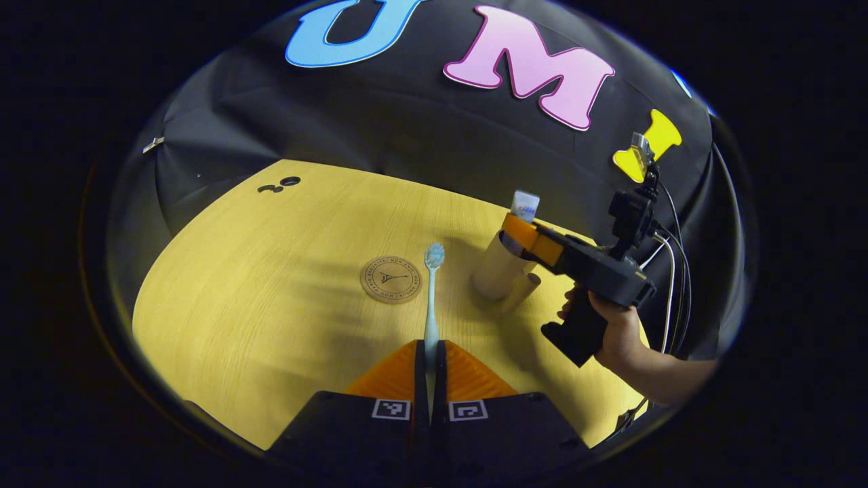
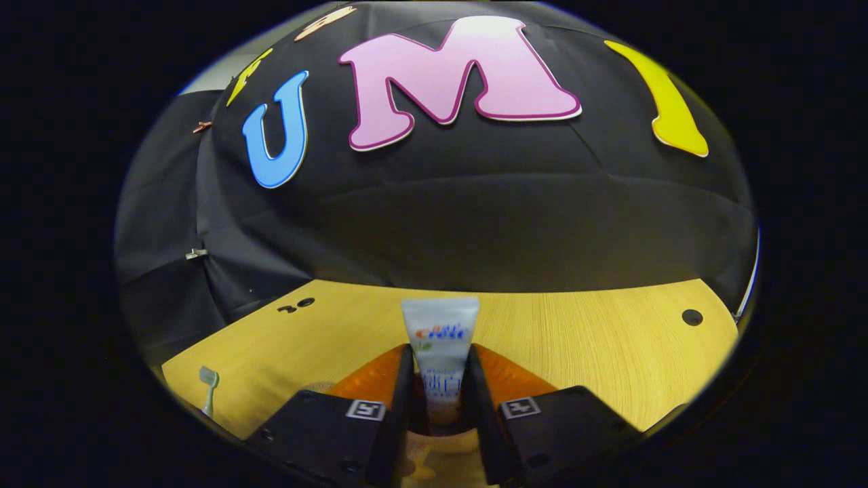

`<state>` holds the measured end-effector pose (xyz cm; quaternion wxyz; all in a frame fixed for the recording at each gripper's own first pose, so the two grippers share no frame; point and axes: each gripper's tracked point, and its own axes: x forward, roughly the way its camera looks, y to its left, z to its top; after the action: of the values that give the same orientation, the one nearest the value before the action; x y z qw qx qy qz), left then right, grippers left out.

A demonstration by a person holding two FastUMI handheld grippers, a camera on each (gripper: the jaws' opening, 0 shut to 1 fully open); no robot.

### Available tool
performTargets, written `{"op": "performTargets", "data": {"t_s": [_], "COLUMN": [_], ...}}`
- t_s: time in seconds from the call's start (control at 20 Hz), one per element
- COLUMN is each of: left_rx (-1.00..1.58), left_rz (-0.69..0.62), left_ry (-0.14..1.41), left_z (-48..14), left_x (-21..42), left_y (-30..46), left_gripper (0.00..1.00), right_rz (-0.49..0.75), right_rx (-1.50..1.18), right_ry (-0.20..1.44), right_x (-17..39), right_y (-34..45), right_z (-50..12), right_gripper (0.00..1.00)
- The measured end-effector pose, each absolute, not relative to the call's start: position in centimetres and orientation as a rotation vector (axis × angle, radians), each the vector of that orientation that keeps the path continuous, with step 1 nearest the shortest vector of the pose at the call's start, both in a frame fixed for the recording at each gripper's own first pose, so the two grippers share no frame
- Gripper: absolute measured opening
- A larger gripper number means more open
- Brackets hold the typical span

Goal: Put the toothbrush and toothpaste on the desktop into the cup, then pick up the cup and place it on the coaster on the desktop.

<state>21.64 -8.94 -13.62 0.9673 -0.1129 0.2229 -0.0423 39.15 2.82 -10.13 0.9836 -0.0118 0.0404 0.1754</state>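
In the left gripper view my left gripper is shut on the handle of a pale blue toothbrush, whose head points away over the wooden desktop. A round brown coaster lies just left of the brush head. To the right stands a beige cup. Over it is my right gripper, held by a hand, with the white toothpaste tube sticking up. In the right gripper view my right gripper is shut on the upright toothpaste tube, its lower end inside the cup's rim. The toothbrush head shows at the lower left.
Small dark holes mark the desktop's far left corner, and another hole sits at the far right. Black cloth walls close the desk at the back and sides. Cables trail from the right gripper.
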Motion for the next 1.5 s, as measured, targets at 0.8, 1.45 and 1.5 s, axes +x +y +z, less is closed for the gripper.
{"op": "performTargets", "data": {"t_s": [0.8,1.45,1.5], "left_rx": [-0.222,-0.260,-0.246], "left_rz": [-0.292,-0.323,-0.322], "left_ry": [0.051,-0.191,-0.198], "left_z": [-0.2,0.7,0.2], "left_x": [31.3,40.7,41.1], "left_y": [-18.2,-23.1,-23.3], "left_gripper": [0.06,0.06,0.06], "right_rz": [0.230,0.222,0.221], "right_rx": [-0.037,-0.104,-0.104], "right_ry": [0.123,0.233,0.244], "right_x": [32.8,28.3,28.1], "right_y": [-7.1,-10.5,-10.8], "right_z": [-8.4,-13.0,-13.5], "right_gripper": [0.98,0.98,0.98]}}
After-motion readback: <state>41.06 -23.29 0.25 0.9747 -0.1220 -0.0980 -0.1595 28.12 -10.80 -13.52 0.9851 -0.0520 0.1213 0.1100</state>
